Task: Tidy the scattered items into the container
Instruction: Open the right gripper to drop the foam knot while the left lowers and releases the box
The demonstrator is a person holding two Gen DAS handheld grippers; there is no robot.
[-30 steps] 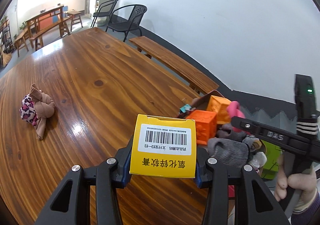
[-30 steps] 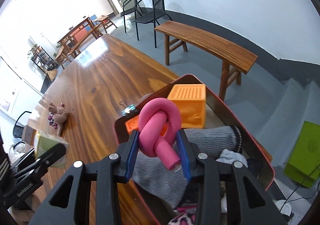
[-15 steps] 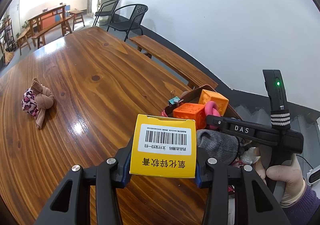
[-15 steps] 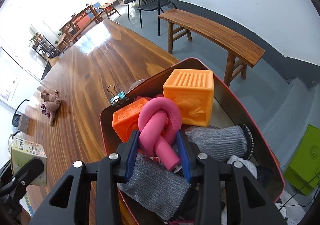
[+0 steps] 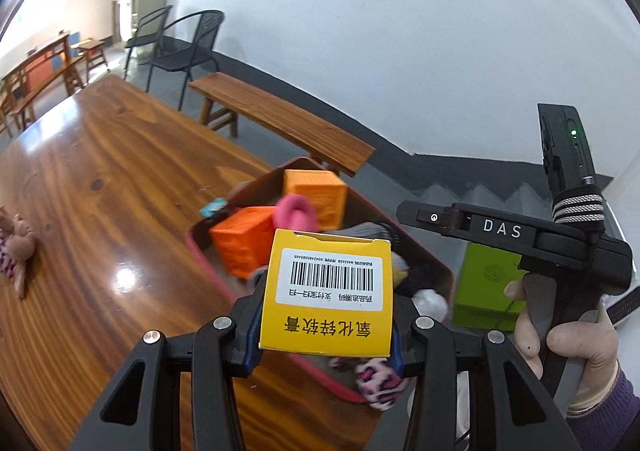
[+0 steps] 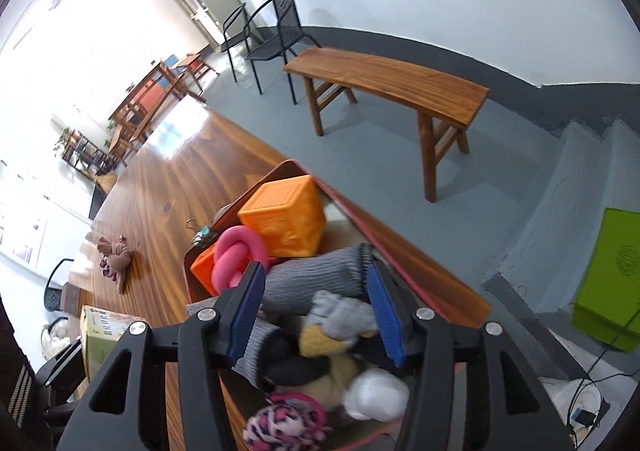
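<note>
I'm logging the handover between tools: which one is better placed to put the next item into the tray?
Probably left. The left tool grips the yellow box just over the tray. The right tool is empty, its jaws opening; the pink knot lies in the tray.

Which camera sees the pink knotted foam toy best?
The right wrist view: the pink knotted foam toy lies in the red tray against an orange cube, its knot visible. The left wrist view shows only a blurred loop above the yellow box.
</note>
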